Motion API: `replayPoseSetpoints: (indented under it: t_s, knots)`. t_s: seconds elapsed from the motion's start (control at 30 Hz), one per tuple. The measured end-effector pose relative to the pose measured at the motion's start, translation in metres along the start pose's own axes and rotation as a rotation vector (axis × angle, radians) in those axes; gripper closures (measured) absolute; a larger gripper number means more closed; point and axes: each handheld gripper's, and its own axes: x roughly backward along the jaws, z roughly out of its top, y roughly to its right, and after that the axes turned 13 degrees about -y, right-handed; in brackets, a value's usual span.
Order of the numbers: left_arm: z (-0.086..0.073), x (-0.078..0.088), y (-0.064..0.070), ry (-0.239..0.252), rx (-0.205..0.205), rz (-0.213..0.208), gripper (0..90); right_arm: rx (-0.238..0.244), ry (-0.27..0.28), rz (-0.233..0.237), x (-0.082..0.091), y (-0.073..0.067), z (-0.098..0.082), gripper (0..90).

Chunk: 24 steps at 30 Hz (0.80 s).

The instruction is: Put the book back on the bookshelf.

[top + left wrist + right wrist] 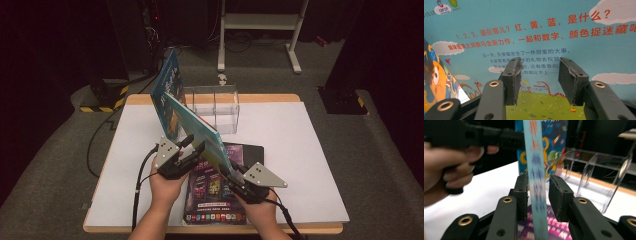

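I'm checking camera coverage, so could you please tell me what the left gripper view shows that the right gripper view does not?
Left gripper view: the teal book's printed cover, facing the left hand-held gripper's open jaws. Right gripper view: that book's thin edge between the right hand-held gripper's jaws, a clear organizer, a purple magazine and the person's left hand. Shared: the teal book.

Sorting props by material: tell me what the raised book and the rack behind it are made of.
Book: seemingly glossy printed card covers; they stay flat and stiff held on edge, with soft sheen over the print.
Rack: clear hard plastic, probably acrylic; the table shows through and its edges catch light.
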Motion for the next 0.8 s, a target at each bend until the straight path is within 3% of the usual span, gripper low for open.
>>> replayPoseSetpoints:
  t_s: [0.13,0.33,0.57,0.8]
  knots:
    - [0.0,-0.001,-0.001,0.001,0.008,-0.005,52.0,0.024,0.008,0.065,0.006,0.006,-0.008,64.1]
    - [0.0,0.0,-0.002,0.0,0.001,0.003,51.1,0.012,0.019,0.128,0.015,0.014,-0.012,69.0]
    - [-0.001,0.002,-0.006,0.002,0.011,0.003,50.2,-0.003,0.018,0.179,0.014,0.015,-0.013,71.4]
    - [-0.003,0.007,-0.008,0.002,-0.001,0.007,49.9,0.028,0.0,0.201,0.01,0.006,-0.012,71.1]
